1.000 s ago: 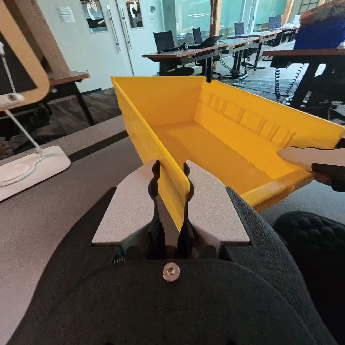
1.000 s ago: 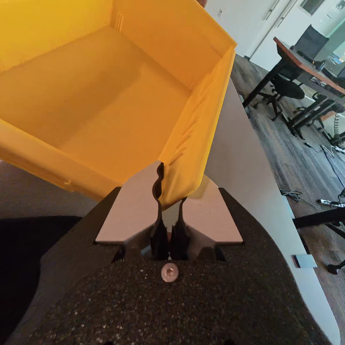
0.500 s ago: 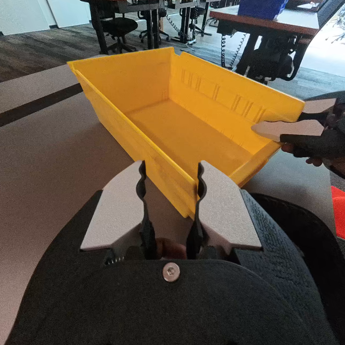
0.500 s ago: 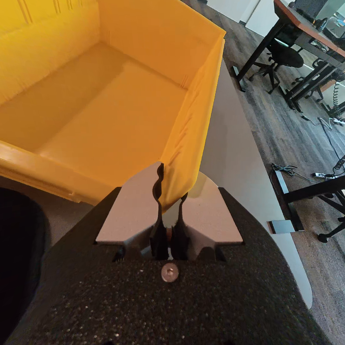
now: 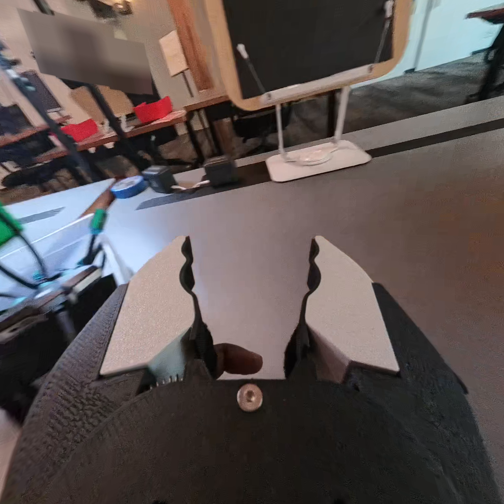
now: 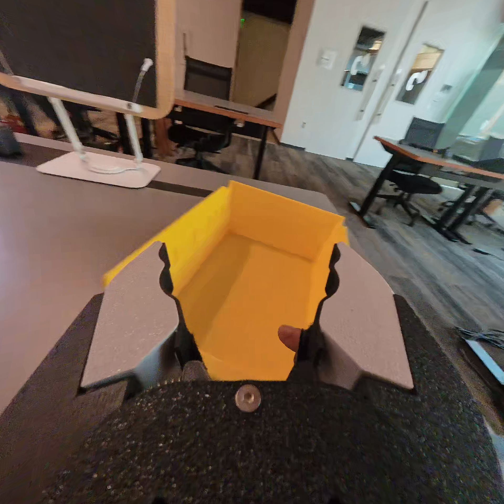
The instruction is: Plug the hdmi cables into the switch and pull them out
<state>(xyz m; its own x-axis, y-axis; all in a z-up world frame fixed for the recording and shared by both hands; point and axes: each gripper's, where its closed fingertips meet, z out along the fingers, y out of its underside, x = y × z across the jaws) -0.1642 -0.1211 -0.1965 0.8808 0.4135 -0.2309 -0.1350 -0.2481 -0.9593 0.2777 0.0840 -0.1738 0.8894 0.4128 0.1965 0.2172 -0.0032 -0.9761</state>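
- My left hand-held gripper (image 5: 251,241) stands wide open over bare grey surface (image 5: 272,223), with nothing between its fingers; a fingertip (image 5: 240,361) shows at the base of the gap.
- My right hand-held gripper (image 6: 249,248) is also spread wide and grips nothing; the yellow bin (image 6: 272,218) lies beyond and below it, seen through the gap.
- The bin sits on the surface near its right edge, open side up, its long axis running away from my right camera.
- I see no readable brand or label on the bin or on either gripper.
- At the left edge of my left view, dark cables (image 5: 32,261) with teal and green ends lie on a white area; the picture is blurred there, so these may be the HDMI cables, and I cannot make out a switch.
- Farther back sit a blue tape roll (image 5: 128,186), two small black boxes (image 5: 221,171), and a white stand base (image 5: 319,163) carrying a wood-framed dark panel (image 5: 308,41).
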